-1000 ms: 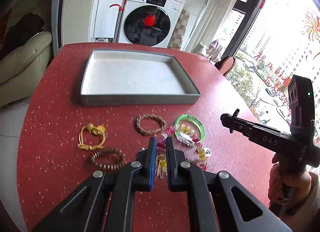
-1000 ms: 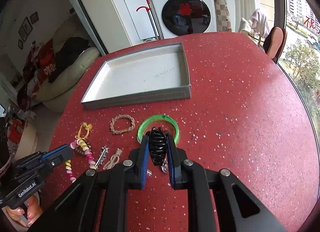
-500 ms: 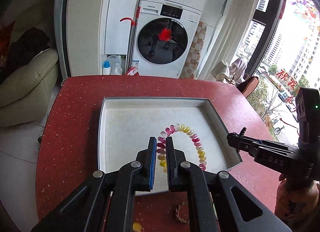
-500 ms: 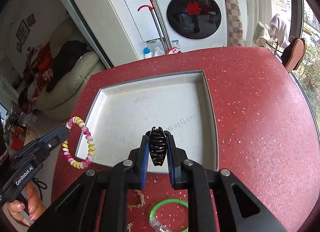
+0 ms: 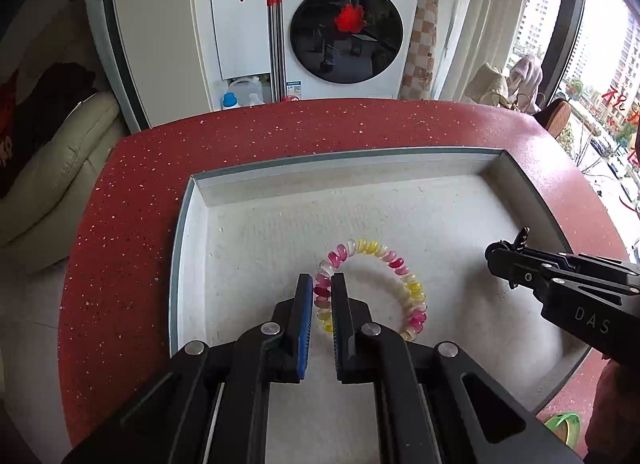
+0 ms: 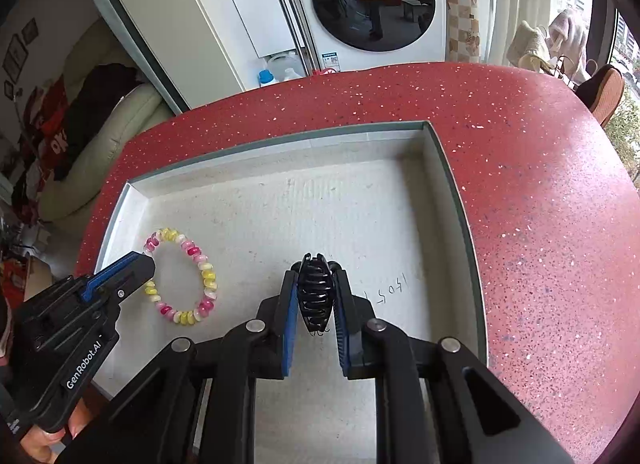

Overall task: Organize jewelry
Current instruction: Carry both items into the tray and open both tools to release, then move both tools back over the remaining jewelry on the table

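Observation:
A pink, yellow and white coil bracelet (image 5: 376,276) hangs in my left gripper (image 5: 322,284), which is shut on its left side, over the left half of the grey tray (image 5: 180,248). From the right wrist view the same bracelet (image 6: 188,276) shows beside the left gripper (image 6: 140,264). A black claw hair clip (image 6: 316,290) is pinched in my right gripper (image 6: 316,284), over the tray (image 6: 452,192) floor right of centre. The right gripper (image 5: 504,260) enters the left wrist view from the right, the clip's tip showing at its end.
The tray sits on a round red speckled table (image 6: 540,184). A green bangle (image 5: 562,424) peeks out near the tray's front right corner. Beyond the table stand a washing machine (image 5: 348,24), a cream sofa (image 5: 48,168) and a window at right.
Both grippers have moved forward from the jewelry lying on the table to over the tray and sunk toward its floor, each carrying its item: the bracelet at left, the hair clip at right.

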